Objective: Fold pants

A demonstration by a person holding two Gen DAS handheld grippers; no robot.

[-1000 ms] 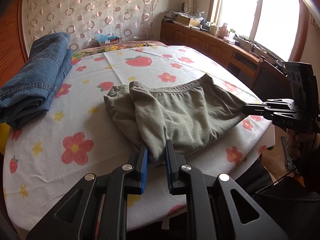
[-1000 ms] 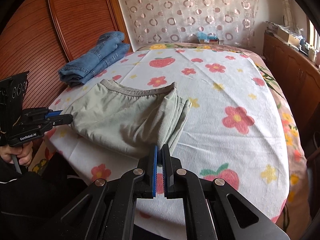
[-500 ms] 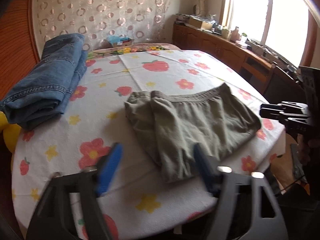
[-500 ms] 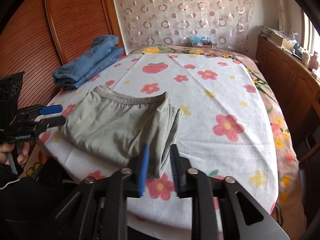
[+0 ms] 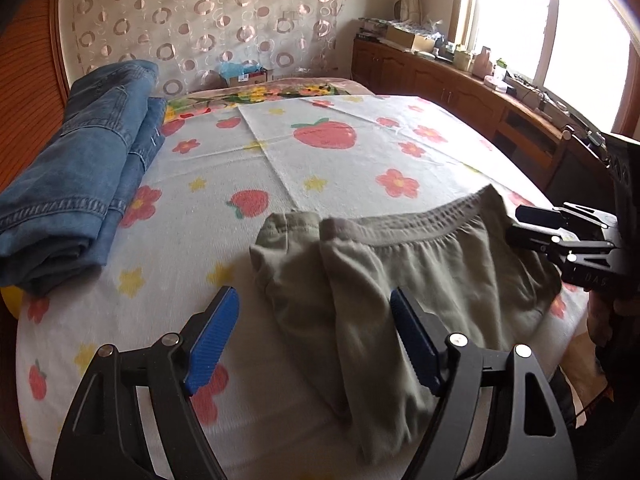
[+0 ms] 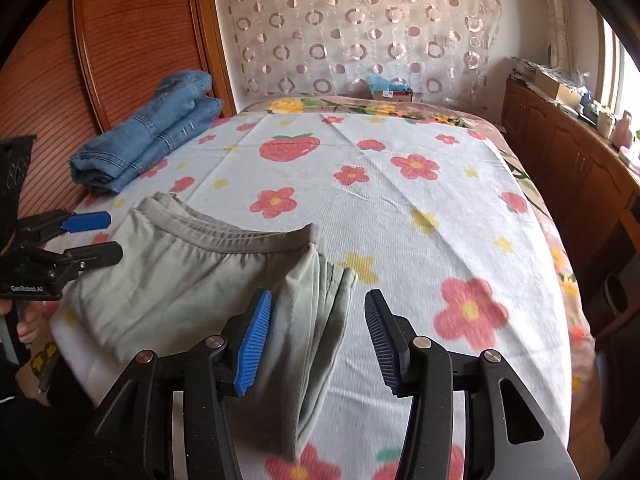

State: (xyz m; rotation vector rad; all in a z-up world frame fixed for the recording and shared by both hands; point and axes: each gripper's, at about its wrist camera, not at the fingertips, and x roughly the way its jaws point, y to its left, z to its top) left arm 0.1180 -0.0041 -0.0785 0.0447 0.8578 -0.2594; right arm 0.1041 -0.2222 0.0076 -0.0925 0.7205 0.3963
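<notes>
Left gripper (image 5: 312, 336): jaws spread wide, nothing held, poised over the near hem end of the pants. Right gripper (image 6: 316, 340): jaws likewise wide apart and empty, straddling the stacked folded edges at the other side.

Bed (image 6: 420, 216): flowered cover, bears all items.

Folded jeans (image 5: 76, 184): far left corner, well apart.

Pants (image 5: 400, 264): olive, already folded over, at the near edge of the bed; waistband (image 5: 404, 228) away from both grippers, long axis running across between them. Each gripper is nearest its own end.
</notes>
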